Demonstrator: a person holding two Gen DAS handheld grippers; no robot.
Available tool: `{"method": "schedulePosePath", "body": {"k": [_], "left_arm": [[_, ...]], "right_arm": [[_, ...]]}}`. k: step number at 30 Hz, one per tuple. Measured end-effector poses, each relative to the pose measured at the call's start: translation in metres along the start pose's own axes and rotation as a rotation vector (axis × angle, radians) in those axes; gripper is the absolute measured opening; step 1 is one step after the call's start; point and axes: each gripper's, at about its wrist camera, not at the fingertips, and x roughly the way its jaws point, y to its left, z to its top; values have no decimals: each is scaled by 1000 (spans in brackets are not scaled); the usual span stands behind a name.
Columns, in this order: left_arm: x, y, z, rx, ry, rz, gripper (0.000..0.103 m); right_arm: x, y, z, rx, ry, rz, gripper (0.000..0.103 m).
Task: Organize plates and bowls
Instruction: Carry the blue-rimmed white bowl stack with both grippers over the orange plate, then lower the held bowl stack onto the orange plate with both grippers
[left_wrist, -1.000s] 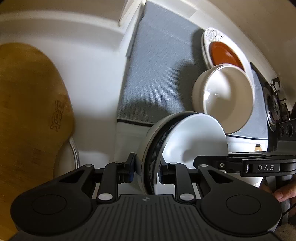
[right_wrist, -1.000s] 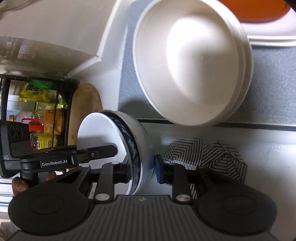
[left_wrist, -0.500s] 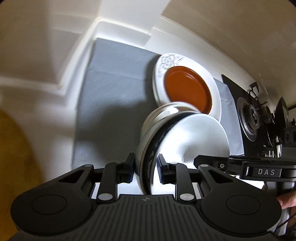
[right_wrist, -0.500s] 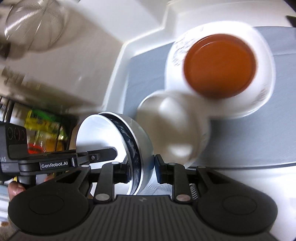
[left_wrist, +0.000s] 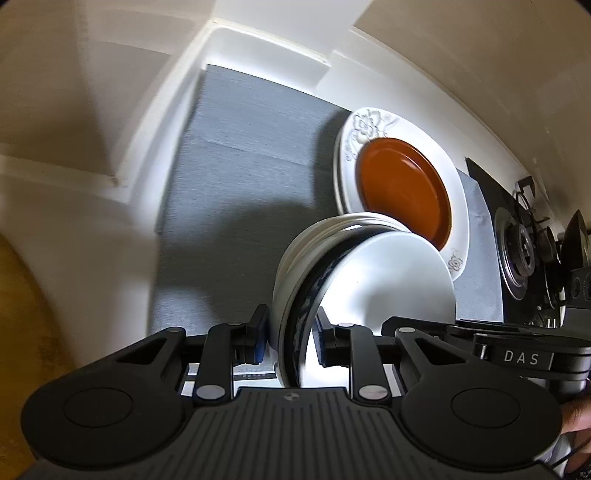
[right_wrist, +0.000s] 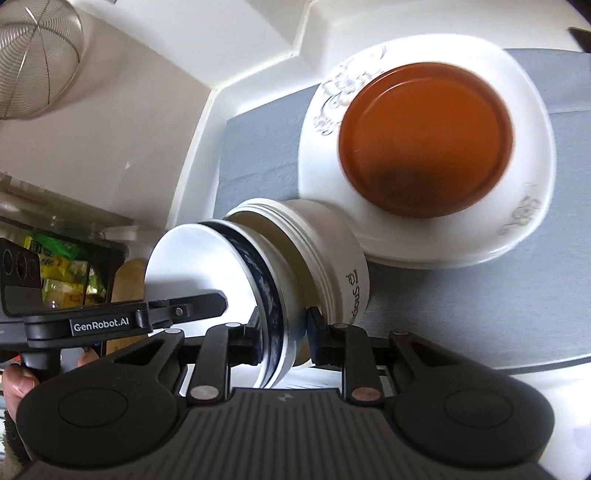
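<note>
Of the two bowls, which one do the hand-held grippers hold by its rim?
The blue-banded white bowl; both grippers clamp its rim. The plain cream bowl under it rests on the grey mat.

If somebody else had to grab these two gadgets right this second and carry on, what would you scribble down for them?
Left hand-held gripper: shut on the rim of the blue-banded bowl.
Right hand-held gripper: its jaws are closing, pinching the opposite rim of the same bowl, so both carry it together.
Where things are: the bowl hangs over the cream bowl on the grey mat; whether they touch is unclear. Beside them, the orange dish sits in the white floral plate.
Done: plates stacked.
Left: probably nest the carried bowl in the cream one, then release both grips.
</note>
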Motion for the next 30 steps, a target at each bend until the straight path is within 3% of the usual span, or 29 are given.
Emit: {"method": "schedulePosePath", "body": {"k": [10,18,21,23,26,30], "left_arm": [[-30,33,-10,-64,-19,68,25],[-22,36,6,-79,-25,29,24],[-35,42,6,-82,-38,-15,24],[-43,46,6,-83,-47,-41,24],[-47,50,7,-68,-57,-27,24],[-28,55,9,-84,-5,-35,27]], "right_arm": [[42,29,-8,-24,93,37,26],[32,34,4,-51,55,-55,23],[23,39,7,-78,43,-60,30],[15,43,7,-98,7,-78,40],[3,53,9,-152,-46,-67,40],[7,49,14,-171,-38,-96,40]]}}
